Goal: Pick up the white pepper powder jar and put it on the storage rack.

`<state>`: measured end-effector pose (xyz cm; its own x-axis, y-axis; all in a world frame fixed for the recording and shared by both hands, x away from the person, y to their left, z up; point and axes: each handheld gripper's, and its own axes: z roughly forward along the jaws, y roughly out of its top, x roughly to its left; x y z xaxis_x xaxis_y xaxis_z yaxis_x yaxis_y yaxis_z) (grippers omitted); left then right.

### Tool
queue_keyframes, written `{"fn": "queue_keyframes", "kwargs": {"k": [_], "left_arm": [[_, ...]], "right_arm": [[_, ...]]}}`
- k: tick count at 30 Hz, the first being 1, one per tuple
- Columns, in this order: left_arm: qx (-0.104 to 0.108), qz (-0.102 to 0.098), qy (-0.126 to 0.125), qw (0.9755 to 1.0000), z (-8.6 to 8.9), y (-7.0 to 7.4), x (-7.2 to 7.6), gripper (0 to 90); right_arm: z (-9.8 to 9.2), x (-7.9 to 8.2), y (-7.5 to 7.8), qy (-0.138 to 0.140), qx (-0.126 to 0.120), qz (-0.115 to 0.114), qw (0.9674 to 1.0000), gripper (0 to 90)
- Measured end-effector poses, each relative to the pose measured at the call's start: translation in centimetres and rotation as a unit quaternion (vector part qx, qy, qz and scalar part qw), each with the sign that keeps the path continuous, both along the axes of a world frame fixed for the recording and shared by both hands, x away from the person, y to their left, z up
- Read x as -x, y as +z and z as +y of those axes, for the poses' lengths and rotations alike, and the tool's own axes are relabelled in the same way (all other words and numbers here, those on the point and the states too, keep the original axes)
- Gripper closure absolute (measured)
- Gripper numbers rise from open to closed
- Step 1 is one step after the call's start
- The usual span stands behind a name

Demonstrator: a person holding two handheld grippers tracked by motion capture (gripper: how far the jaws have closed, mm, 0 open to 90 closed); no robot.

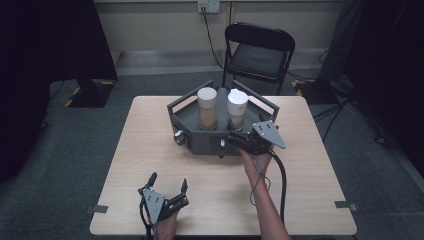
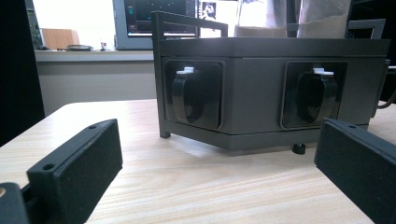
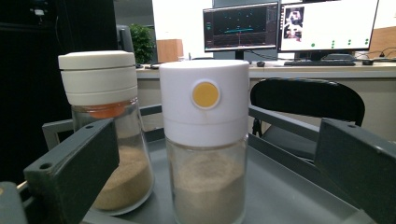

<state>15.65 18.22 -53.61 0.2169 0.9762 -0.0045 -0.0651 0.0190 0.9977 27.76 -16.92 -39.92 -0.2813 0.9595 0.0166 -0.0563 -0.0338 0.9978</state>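
Note:
A dark grey six-sided tray (image 1: 200, 141) stands at the far middle of the table. Two spice jars stand upright in it: a cream-lidded jar (image 1: 207, 107) and a white-lidded jar (image 1: 237, 107). My right gripper (image 1: 231, 139) is open at the tray's front right rim. In the right gripper view its jaws (image 3: 215, 154) flank the white-lidded jar (image 3: 205, 102), which has a yellow dot, without touching it; the cream-lidded jar (image 3: 100, 93) stands at the left. My left gripper (image 1: 168, 180) is open and empty near the table's front edge, facing the tray wall (image 2: 252, 93) and its two black knobs (image 2: 191, 95) (image 2: 315, 95).
A black folding chair (image 1: 259, 52) stands behind the table. A dark stand base (image 1: 90, 92) sits on the floor at the far left. Cables lie on the floor at the right (image 1: 345, 100). Bare wood table top (image 1: 150, 150) lies between my left gripper and the tray.

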Motion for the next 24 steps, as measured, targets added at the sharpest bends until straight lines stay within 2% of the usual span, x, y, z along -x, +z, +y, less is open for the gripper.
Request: {"fn": "queue_keyframes", "kwargs": {"k": [15,21,24], "left_arm": [[0.0,0.0,0.001,1.0,0.0,0.0,0.0,0.3],[0.0,0.0,0.001,1.0,0.0,0.0,0.0,0.3],[-0.001,0.001,0.001,1.0,0.0,0.0,0.0,0.3]], "right_arm": [[-1.0,2.6,-0.9,-0.011,0.002,-0.014,0.9998,0.0],[-1.5,3.6,-1.3,-0.013,-0.011,-0.018,0.9997,0.0],[-1.5,4.1,-1.2,-0.014,-0.008,-0.021,0.9997,0.0]]}}
